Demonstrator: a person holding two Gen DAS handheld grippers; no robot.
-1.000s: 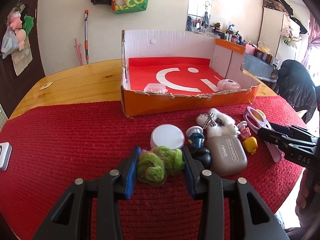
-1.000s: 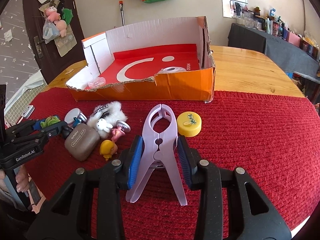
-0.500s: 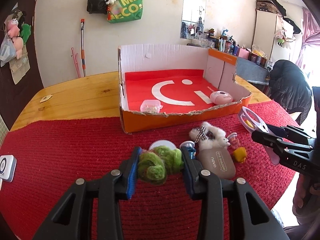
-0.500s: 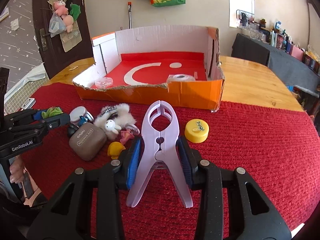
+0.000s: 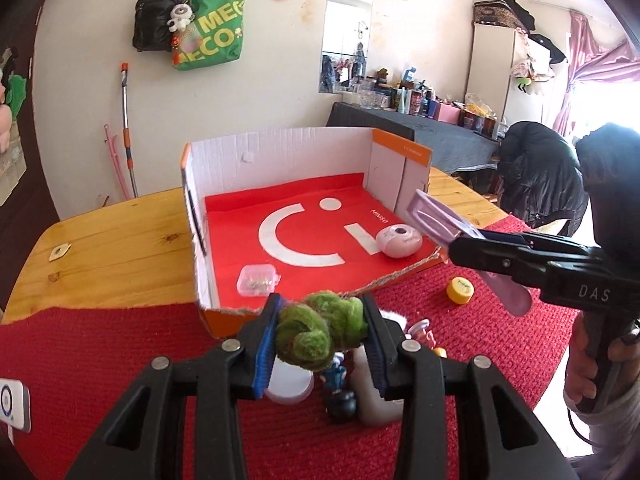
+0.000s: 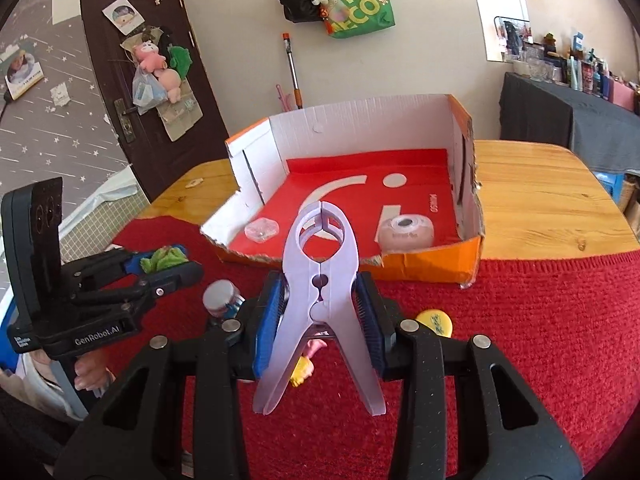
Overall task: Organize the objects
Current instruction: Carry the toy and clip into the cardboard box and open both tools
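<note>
Red knitted cloth (image 5: 100, 360) covers the near half of my desk (image 5: 120, 240), and the cardboard box (image 5: 280, 152) sits at the cloth's far edge, its torn front wall low enough to reach over. My right gripper (image 6: 320, 312) has its jaws clamped on the lilac clip (image 6: 320, 280), held above that front wall. My left gripper (image 5: 320, 340) squeezes the green woolly ball (image 5: 320, 332) near the box's front left corner, likely for dropping inside beside the small clear case (image 5: 256, 280).

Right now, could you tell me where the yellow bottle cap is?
The yellow bottle cap lies on the red mat, just outside the cardboard box near its right front corner, below the right gripper.
</note>
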